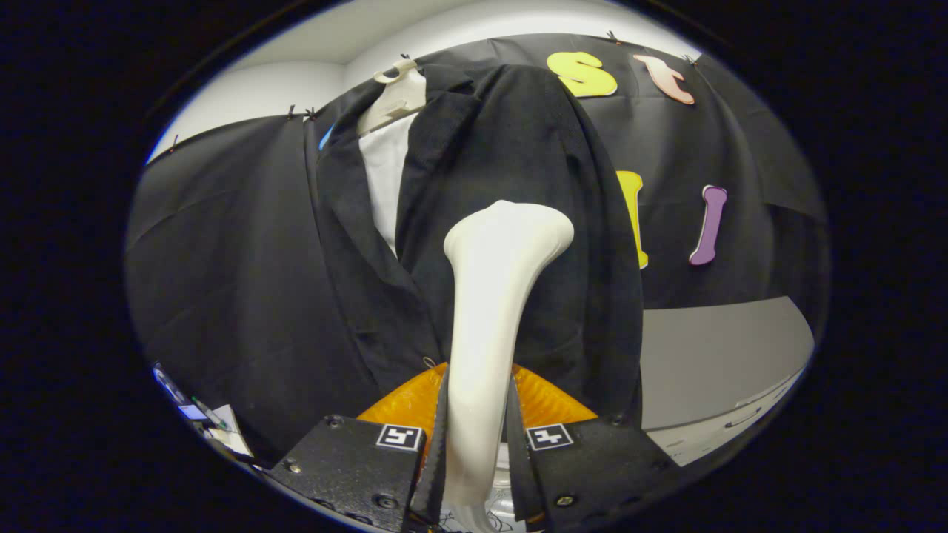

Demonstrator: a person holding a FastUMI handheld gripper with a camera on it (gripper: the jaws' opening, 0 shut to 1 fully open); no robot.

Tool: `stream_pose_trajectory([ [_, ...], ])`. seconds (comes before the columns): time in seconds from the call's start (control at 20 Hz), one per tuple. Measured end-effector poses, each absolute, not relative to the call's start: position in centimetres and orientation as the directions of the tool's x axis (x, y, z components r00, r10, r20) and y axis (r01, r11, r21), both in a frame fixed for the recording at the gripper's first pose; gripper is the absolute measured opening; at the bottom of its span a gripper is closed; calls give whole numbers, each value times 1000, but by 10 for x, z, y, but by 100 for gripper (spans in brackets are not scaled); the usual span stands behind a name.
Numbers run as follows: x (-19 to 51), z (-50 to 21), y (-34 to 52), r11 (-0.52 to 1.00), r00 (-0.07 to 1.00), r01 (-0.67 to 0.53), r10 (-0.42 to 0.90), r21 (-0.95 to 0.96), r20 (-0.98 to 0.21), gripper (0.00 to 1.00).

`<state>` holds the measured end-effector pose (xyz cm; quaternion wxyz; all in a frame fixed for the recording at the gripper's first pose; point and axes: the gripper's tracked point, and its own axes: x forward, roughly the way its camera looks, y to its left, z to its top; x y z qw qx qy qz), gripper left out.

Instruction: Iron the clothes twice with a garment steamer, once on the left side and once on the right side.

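Observation:
A white garment steamer stands upright between my fingers, and my gripper is shut on its handle. Its wide head rises just ahead of the fingers and faces a black jacket. The jacket hangs on a white mannequin torso, whose chest shows in the open front between the lapels. The steamer head is over the jacket panel to the right of that opening, at mid height. Whether the head touches the cloth I cannot tell.
An orange ribbed thing lies low behind the steamer handle, under the jacket hem. A grey table or cabinet top sits beyond the fingers to the right. Small cluttered items lie low to the left. Black cloth wall behind.

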<state>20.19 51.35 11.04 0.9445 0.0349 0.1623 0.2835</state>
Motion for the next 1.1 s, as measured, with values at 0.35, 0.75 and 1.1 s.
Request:
stream_pose_trajectory([
  [0.35,200,69,518,839,758,-519,539,161,-366,38],
  [0.75,193,29,519,839,726,-518,533,165,-435,38],
  [1.1,187,5,513,843,713,-509,526,174,-464,38],
])
